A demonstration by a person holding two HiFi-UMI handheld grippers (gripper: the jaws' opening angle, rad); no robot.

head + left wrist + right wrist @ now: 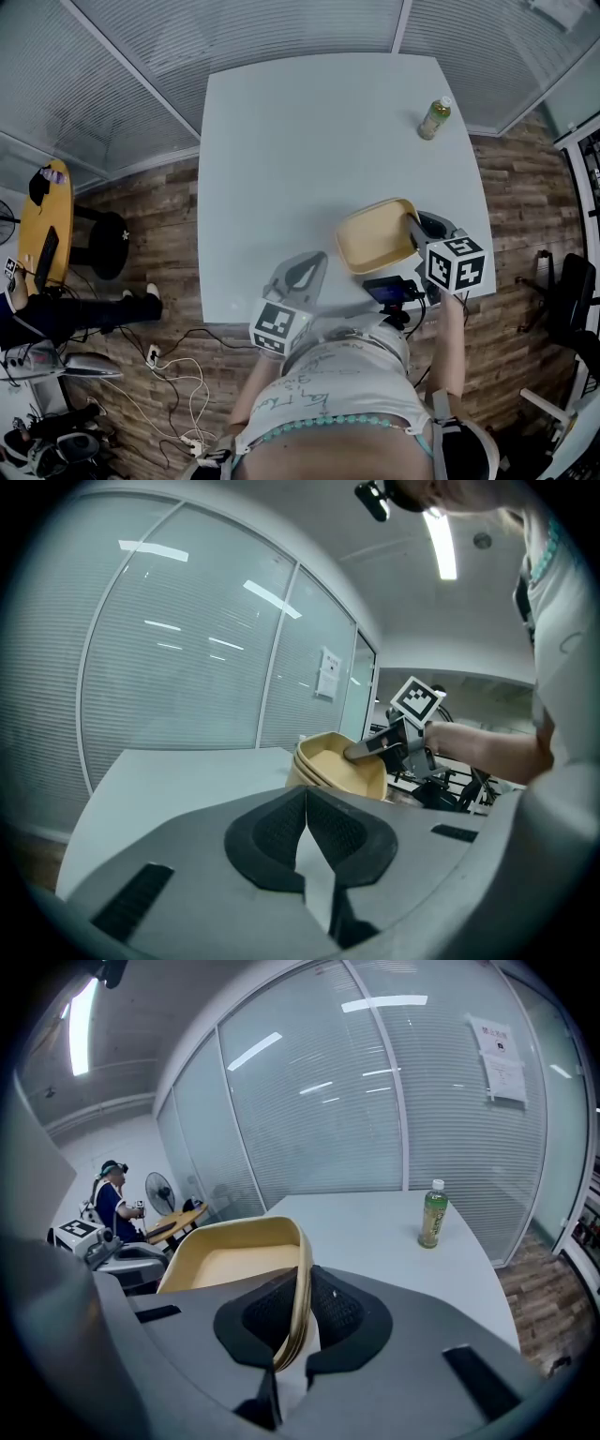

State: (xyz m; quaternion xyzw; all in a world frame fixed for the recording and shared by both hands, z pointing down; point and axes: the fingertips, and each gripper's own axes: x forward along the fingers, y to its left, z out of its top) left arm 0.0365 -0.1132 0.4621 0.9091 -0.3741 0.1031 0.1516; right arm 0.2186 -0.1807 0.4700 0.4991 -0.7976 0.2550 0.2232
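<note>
nearest the lens we note our left gripper pressed together, empty, at the near edge of the table, while the right gripper pinches the rim of the tan tray stack, tilted near the right corner; grip secured, we judge, stack not yet laid flat.

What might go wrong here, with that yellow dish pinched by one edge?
1. The right gripper clamps only one rim of the yellow dish, which hangs tilted; it may twist or slip out.
2. The left gripper view shows two rims, so it seems to be a nested stack; one piece might slide free.
3. The left gripper is shut and apart from it, giving no support.
</note>
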